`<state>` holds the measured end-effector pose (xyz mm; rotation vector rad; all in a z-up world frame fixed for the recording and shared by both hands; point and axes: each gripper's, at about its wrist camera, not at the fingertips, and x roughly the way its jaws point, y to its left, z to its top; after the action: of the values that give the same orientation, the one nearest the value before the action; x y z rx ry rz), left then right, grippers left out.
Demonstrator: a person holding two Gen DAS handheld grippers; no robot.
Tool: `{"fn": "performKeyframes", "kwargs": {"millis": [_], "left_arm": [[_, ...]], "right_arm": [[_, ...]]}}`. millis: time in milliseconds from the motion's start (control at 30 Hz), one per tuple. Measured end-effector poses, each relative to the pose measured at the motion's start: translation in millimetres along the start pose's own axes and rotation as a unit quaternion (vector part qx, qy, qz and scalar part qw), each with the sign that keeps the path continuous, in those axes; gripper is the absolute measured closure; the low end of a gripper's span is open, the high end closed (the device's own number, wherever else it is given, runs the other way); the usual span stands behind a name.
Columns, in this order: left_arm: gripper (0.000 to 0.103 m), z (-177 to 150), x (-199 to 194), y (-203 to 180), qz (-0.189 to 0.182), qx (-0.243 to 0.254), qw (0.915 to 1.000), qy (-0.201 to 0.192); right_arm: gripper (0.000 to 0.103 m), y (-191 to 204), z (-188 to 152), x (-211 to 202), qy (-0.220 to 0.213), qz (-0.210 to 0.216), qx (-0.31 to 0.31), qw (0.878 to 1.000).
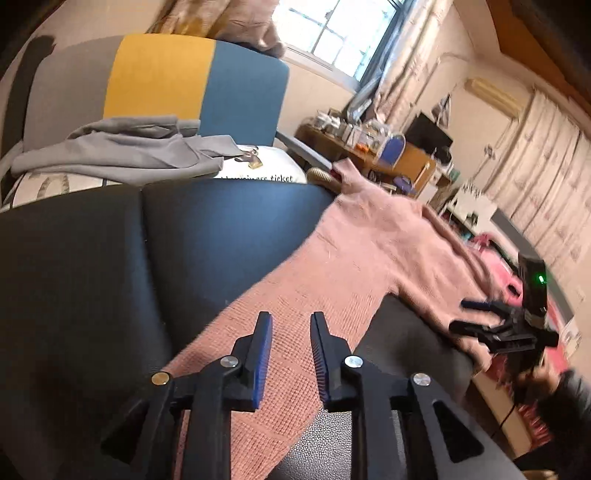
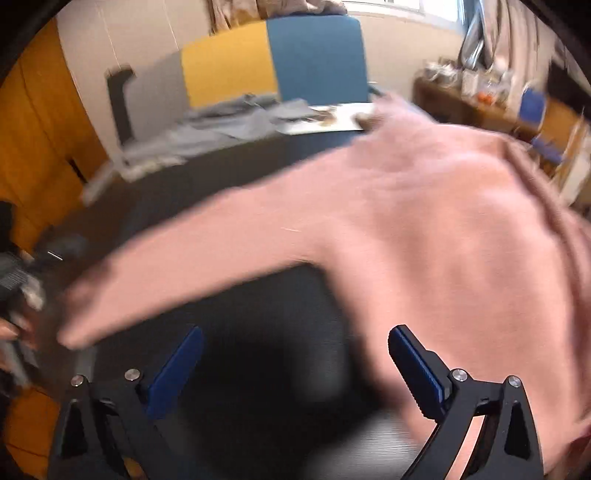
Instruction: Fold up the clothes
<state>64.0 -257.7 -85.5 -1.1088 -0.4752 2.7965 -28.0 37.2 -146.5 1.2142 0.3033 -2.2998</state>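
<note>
Hovering over the sleeve of a pink knit sweater (image 1: 376,240), left gripper (image 1: 291,318) has jaws slightly apart, nothing between them. Sleeve runs from near-left up to the body at far right, on a black padded table (image 1: 92,258). Right gripper (image 1: 467,315) sits at the body's right edge.

Right wrist view, blurred: right gripper (image 2: 295,338) spread wide, empty; sweater (image 2: 424,221) just right, sleeve stretching left. Grey garment (image 2: 221,122) far back, clear.

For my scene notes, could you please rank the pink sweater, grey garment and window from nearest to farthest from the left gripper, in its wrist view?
1. Pink sweater, directly beneath the left gripper.
2. Grey garment, beyond, upper left.
3. Window, far wall.
</note>
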Motion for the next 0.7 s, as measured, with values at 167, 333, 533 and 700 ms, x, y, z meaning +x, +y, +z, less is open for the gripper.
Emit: {"fn": "performKeyframes", "kwargs": {"millis": [167,333,533,700], "left_arm": [[0.079,2,35,-24,0.031,0.055,0.9975,0.031],[0.078,1,69,-32,0.047,0.073,0.9944,0.059],[0.074,-7,96,-27,0.076,0.063,0.9907,0.093],[0.074,-12,92,-21,0.063,0.051,0.9933,0.083]], "right_arm": [[0.002,-37,0,34,0.039,-0.03,-0.014,0.999],[0.0,-57,6,63,0.051,-0.025,0.018,0.998],[0.0,-52,15,80,0.067,-0.054,0.022,0.996],[0.0,-50,20,86,0.069,-0.071,0.032,0.995]]}}
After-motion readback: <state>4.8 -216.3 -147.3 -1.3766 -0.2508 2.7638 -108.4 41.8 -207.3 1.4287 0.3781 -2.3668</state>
